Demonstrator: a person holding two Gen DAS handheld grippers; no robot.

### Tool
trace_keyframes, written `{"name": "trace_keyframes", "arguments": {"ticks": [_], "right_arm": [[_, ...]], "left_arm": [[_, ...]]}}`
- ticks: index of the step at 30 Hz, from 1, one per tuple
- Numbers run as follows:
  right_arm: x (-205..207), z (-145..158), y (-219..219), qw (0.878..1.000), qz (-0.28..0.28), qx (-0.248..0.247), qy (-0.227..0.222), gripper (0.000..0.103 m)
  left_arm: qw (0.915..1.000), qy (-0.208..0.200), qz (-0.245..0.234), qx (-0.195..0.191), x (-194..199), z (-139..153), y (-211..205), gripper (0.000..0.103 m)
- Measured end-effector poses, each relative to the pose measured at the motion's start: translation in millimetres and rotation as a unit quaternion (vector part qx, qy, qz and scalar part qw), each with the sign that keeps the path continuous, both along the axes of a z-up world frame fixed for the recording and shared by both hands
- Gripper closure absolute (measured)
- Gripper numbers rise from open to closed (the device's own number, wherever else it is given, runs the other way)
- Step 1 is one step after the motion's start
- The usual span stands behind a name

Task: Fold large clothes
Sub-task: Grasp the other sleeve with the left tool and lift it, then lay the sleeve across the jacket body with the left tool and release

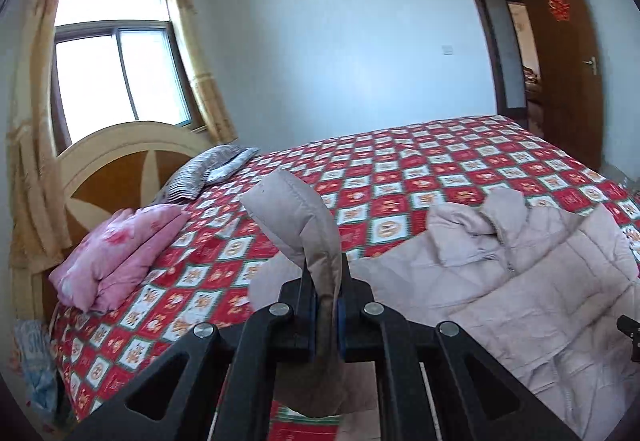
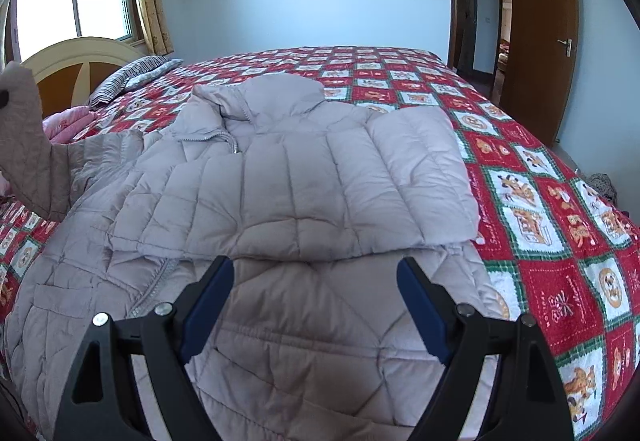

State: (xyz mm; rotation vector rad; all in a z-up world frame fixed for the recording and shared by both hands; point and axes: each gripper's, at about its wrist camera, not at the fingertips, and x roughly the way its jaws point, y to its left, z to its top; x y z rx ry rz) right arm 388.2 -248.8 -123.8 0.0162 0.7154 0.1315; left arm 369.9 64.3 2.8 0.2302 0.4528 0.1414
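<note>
Bedroom with checked red bed [image 2: 560, 281]: left tongs [image 1: 328, 305] are clamping the raised sleeve [image 1: 296, 217] at the left of the padded jacket [image 2: 304, 177], whose body is lying rightward beneath the spread, empty right tongs [image 2: 316, 305].

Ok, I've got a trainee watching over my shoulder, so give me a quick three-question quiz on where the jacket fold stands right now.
1. True or false: the left gripper is shut on the jacket's sleeve.
2. Multiple choice: the right gripper is A) shut on the collar, B) open above the padded jacket, C) shut on the pink folded quilt.
3. Fill in: the jacket's other sleeve is already folded across its ____.

Key
1. True: the sleeve is pinched between the fingers and stands up above them.
2. B: its fingers are spread wide with nothing between them.
3. Front, lying flat over the chest, with the jacket on the red checked bedspread.
</note>
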Motion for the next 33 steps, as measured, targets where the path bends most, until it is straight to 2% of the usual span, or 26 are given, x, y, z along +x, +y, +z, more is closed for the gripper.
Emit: {"name": "trace_keyframes", "arguments": {"ticks": [6,8,10,11,12,13,14,16,20,22,27,29,33], "right_arm": [[-9.4,-16.7,-19.9,1.0,-0.012,0.002,0.007,0.017],[-8.7,-23.8,-24.9,1.0,-0.014,0.008,0.015,0.017],[-9.2,-29.0,-29.1,1.0,-0.016,0.016,0.018,0.017],[-8.1,-31.3,-30.0,1.0,-0.016,0.019,0.018,0.017],[-8.1,-33.0,-30.2,1.0,-0.016,0.02,0.018,0.017],[-7.9,-34.9,-29.6,1.0,-0.015,0.019,0.018,0.017],[-8.1,-36.6,-28.9,1.0,-0.013,0.018,0.019,0.017],[-8.8,-38.2,-28.5,1.0,-0.008,0.02,0.021,0.015],[-10.7,-32.4,-32.0,0.999,-0.009,0.038,0.023,0.014],[-13.8,-23.0,-31.7,0.998,-0.01,0.064,0.02,0.014],[-1.9,0.7,4.7,0.993,0.036,0.106,0.024,0.014],[10.3,2.5,24.1,0.99,0.053,0.128,0.037,0.014],[49.3,-17.2,63.6,0.978,0.078,0.162,0.102,0.015]], "left_arm": [[0.9955,0.041,-0.084,0.007,11.2,-43.2,-104.5,0.096],[0.9934,0.048,-0.104,0.007,9.4,-54.1,-135.5,0.09],[0.99,0.059,-0.127,0.014,8.0,-61.8,-159.5,0.068],[0.9896,0.053,-0.132,0.02,3.9,-63.4,-168.0,0.038],[0.9901,0.036,-0.133,0.029,-1.6,-62.8,-173.1,0.014],[0.9905,0.009,-0.132,0.037,-8.8,-61.1,-174.8,0.008],[0.9901,-0.012,-0.133,0.044,-13.8,-57.8,-175.2,0.007],[0.99,-0.017,-0.129,0.055,-14.2,-57.2,-169.8,0.007],[0.9957,0.007,-0.085,0.037,-1.9,-68.3,-118.8,0.007],[0.9979,0.022,-0.053,0.031,4.8,-82.3,-86.0,0.007],[0.9973,0.069,0.025,0.01,18.9,-119.3,-17.5,0.007],[0.9955,0.083,0.046,-0.006,22.0,-128.7,-0.7,0.007],[0.9919,0.103,0.061,-0.045,21.6,-136.3,17.6,0.007]]}}
